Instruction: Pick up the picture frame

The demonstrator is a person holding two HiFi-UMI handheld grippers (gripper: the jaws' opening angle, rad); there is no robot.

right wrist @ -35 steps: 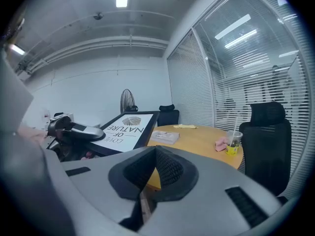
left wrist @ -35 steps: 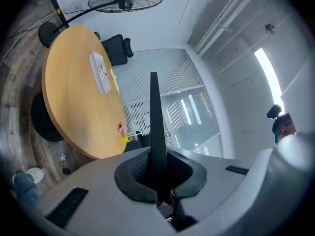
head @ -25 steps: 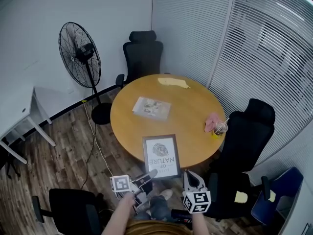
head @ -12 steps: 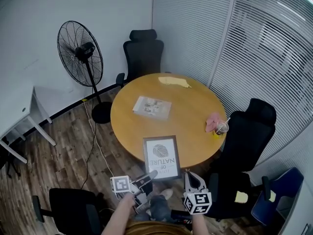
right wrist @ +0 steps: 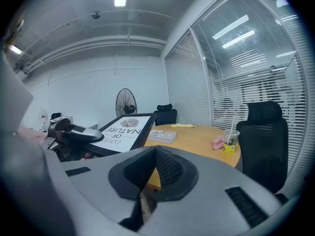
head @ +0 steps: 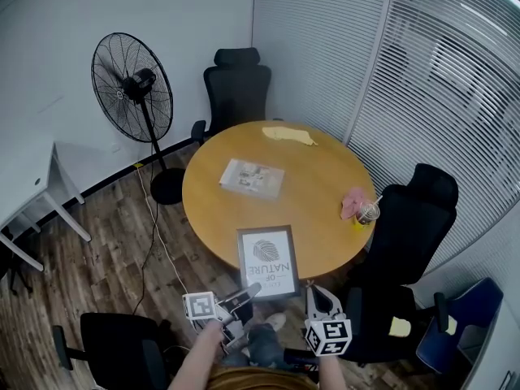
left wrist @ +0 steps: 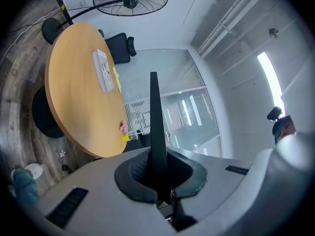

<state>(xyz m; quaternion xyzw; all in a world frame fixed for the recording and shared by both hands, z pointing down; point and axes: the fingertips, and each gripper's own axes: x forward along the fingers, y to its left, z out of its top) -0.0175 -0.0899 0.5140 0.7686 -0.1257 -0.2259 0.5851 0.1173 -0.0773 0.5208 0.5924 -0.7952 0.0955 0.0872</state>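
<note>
The picture frame [head: 268, 260] hangs over the near edge of the counter [head: 318, 177], its near end sticking out past the rim toward the person. The left gripper [head: 253, 288] has its jaws pinching the frame at the near left corner. In the left gripper view the frame shows edge-on as a thin dark blade between them. From the right gripper view the frame looks tilted, with its far end raised above the wood, so it seems already clear of the counter.

The right gripper [head: 314, 291] hovers just beside the near right corner, its jaws apparently pressed together with nothing between them.

A grip on one corner of a flat, wide frame invites sagging or twisting. The firm pinch should be held with the wrist level, and the lift made slowly and straight up. If it droops, the right jaws would need to spread and take the near right edge. The booklet [head: 252, 178] and the cup [head: 366, 213] sit well apart, so no collision seems likely.
</note>
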